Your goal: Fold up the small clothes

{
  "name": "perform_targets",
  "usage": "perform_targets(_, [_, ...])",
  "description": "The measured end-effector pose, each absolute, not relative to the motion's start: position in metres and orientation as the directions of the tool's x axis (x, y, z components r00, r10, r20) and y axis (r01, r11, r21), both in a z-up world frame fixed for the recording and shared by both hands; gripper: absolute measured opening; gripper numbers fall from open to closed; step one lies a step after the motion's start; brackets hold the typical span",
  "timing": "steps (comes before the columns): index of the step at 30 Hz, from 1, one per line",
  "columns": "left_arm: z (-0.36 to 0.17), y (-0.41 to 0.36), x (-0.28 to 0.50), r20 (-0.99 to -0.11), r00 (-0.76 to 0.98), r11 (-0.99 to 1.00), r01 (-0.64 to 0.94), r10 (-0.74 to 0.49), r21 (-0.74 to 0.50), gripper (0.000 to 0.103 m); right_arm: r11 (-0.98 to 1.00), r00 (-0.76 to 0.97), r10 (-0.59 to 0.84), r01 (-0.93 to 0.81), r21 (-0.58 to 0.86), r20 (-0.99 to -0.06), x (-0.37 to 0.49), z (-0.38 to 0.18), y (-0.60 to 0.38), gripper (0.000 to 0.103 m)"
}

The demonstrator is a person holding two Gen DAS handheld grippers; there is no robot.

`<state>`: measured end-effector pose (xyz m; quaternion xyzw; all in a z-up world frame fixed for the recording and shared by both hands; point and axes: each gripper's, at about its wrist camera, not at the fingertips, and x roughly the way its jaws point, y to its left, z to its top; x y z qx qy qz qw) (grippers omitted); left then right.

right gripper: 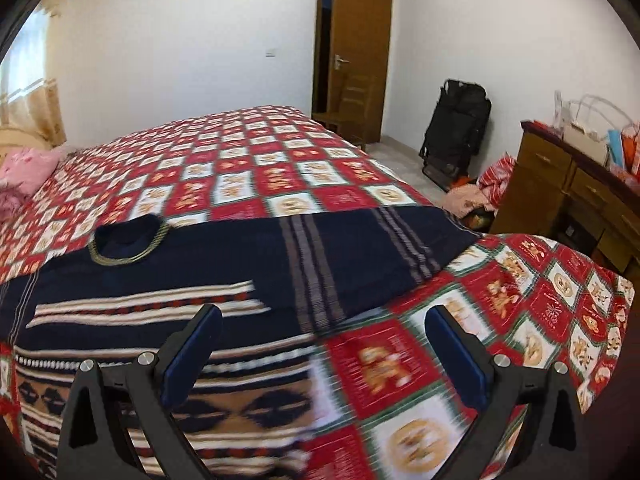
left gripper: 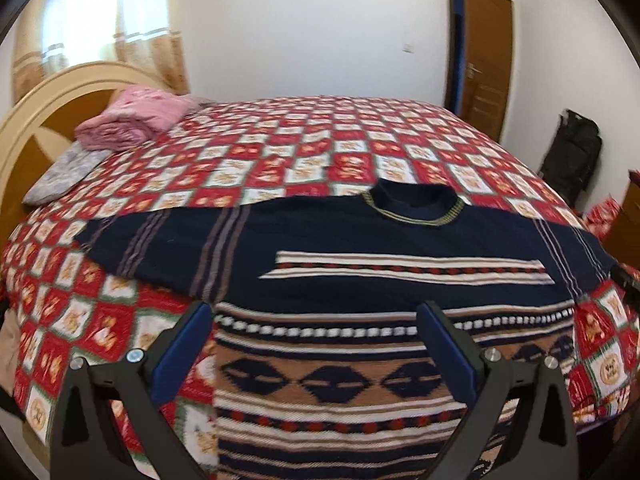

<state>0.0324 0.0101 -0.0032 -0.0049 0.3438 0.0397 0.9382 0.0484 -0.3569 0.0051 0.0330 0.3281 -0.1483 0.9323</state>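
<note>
Checked bedspread (left gripper: pixel 360 136) fills both frames; a navy sweater (left gripper: pixel 360 240) lies flat mid-frame. Low in each frame, my left gripper (left gripper: pixel 316 344) and right gripper (right gripper: pixel 324 348) are spread, holding nothing.

bed (left gripper: pixel 360 136): checked quilt | sweater (left gripper: pixel 360 240) flat | pink bedding (left gripper: pixel 132 120) at headboard

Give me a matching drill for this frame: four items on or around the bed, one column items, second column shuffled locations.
Items:
1. navy patterned knit sweater
2. pink folded blanket
3. black upright suitcase
4. brown wooden dresser

Locations:
A. against the white wall beside the open door
B. spread flat on the red checked bedspread, collar away from the cameras
C. at the right, past the bed's corner
D. by the headboard, at the bed's left end

Pairs: 1-B, 2-D, 3-A, 4-C
</note>
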Motion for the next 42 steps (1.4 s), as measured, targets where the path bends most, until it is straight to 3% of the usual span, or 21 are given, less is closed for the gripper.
perform_targets(3, [-0.004,-0.003,0.049,-0.659,0.751,0.999,-0.028,0.038,0.025,0.103,0.945,0.724,-0.276,0.326,-0.039,-0.632,0.062,0.010,-0.406,0.101])
perform_targets(5, [-0.004,-0.012,0.060,-0.666,0.746,1.000,0.003,0.010,0.019,0.103,0.932,0.694,-0.262,0.363,0.012,-0.671,0.074,0.012,-0.445,0.095])
perform_targets(7, [-0.004,-0.022,0.073,-0.670,0.742,0.999,0.033,-0.012,0.018,0.103,0.902,0.660,-0.205,0.413,0.121,-0.723,0.091,0.009,-0.504,0.064])
perform_targets(13, [-0.013,-0.053,0.110,-0.711,0.698,0.995,0.100,-0.080,-0.014,0.103,0.792,0.527,-0.092,0.552,0.259,-0.845,0.141,-0.031,-0.621,0.063])
perform_targets(22, [-0.031,-0.078,0.146,-0.761,0.642,0.994,0.105,-0.089,-0.027,0.103,0.695,0.524,-0.045,0.629,0.350,-0.851,0.190,-0.063,-0.684,0.061])
perform_targets(27, [-0.040,-0.083,0.161,-0.786,0.614,0.996,0.090,-0.066,-0.014,0.103,0.711,0.445,-0.013,0.634,0.305,-0.895,0.219,-0.075,-0.694,0.039])
perform_targets(38, [-0.045,-0.080,0.177,-0.803,0.595,0.998,0.063,-0.043,-0.007,0.103,0.726,0.327,-0.075,0.666,0.173,-0.942,0.246,-0.072,-0.709,0.039])
perform_targets(42, [-0.044,-0.078,0.176,-0.796,0.605,0.998,0.062,-0.035,0.003,0.103,0.735,0.278,-0.123,0.670,0.101,-0.953,0.251,-0.069,-0.732,0.050])
